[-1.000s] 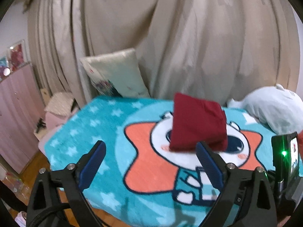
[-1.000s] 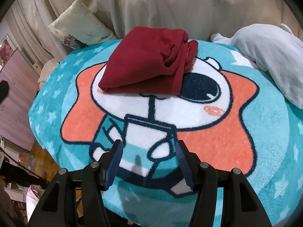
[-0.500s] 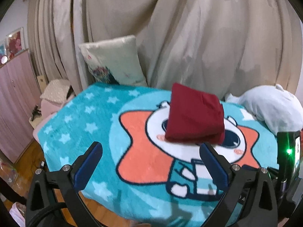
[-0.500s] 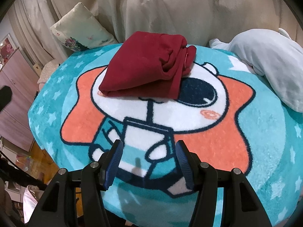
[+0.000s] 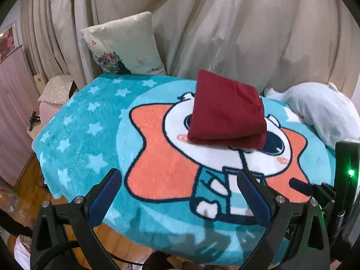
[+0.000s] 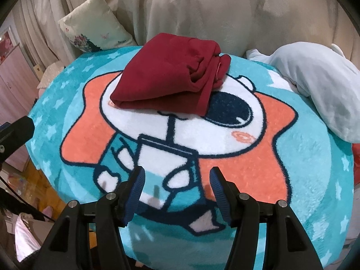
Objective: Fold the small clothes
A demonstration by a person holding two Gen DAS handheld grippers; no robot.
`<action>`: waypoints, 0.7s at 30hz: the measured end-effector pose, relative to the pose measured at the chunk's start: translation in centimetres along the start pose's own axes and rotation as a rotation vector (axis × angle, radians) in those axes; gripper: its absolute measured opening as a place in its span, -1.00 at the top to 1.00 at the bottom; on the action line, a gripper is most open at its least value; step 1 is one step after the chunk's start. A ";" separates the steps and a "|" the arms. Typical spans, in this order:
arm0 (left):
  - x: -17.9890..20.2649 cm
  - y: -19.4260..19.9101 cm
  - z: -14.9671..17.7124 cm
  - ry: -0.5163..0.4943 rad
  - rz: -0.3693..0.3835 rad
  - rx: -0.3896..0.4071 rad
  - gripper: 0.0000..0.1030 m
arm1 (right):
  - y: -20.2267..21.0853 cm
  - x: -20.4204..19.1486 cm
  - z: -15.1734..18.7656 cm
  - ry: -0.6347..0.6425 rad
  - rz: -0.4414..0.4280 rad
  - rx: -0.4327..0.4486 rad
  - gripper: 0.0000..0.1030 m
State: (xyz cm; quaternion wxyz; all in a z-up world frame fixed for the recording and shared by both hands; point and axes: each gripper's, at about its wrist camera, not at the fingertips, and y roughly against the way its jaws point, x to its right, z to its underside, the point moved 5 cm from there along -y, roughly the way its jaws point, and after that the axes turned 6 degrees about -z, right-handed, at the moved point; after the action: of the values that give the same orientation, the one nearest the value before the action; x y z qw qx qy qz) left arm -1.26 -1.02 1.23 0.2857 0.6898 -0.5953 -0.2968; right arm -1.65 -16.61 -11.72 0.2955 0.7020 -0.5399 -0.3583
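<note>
Both hand-held grippers, left hand-held gripper (image 5: 178, 193) and right hand-held gripper (image 6: 176, 191), are held released and empty above the cartoon blanket (image 6: 225, 171), where the red garment (image 6: 171, 78) lies already folded, so a fresh garment is judged to be required next.

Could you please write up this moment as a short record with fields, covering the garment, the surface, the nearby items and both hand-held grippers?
garment: dark red knit garment, folded into a thick bundle, loose edges bunched on its right side
surface: teal plush blanket with cartoon figure and stars; garment lies on the figure's white face
nearby: pale blue plush toy at right edge; cream floral cushion against beige curtain
left hand-held gripper: open, empty, short of the garment
right hand-held gripper: open, empty, short of the garment
</note>
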 end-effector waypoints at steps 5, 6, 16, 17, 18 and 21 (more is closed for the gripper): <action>0.6 -0.5 0.4 -0.023 0.004 -0.027 -0.98 | -0.4 -0.1 0.0 0.015 0.011 -0.013 -0.24; 0.8 -0.6 0.4 -0.029 0.005 -0.031 -0.98 | -0.5 -0.1 0.0 0.017 0.011 -0.015 -0.24; 1.8 -1.6 0.6 -0.054 0.016 -0.063 -0.98 | -1.3 0.4 0.1 0.002 0.023 -0.039 -0.25; 1.9 -1.8 0.6 -0.056 0.019 -0.069 -0.98 | -1.4 0.6 0.1 -0.005 0.026 -0.041 -0.25; 2.0 -1.9 0.7 -0.057 0.021 -0.076 -0.98 | -1.4 0.7 0.1 -0.009 0.027 -0.042 -0.25; 2.1 -2.5 0.9 -0.060 0.028 -0.098 -0.98 | -1.5 1.2 0.0 -0.022 0.034 -0.045 -0.25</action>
State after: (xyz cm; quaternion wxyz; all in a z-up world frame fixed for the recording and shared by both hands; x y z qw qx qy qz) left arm -0.06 -2.86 -1.35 0.3054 0.6574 -0.5979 -0.3421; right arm -0.64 -17.37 -13.15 0.3115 0.6818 -0.5469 -0.3727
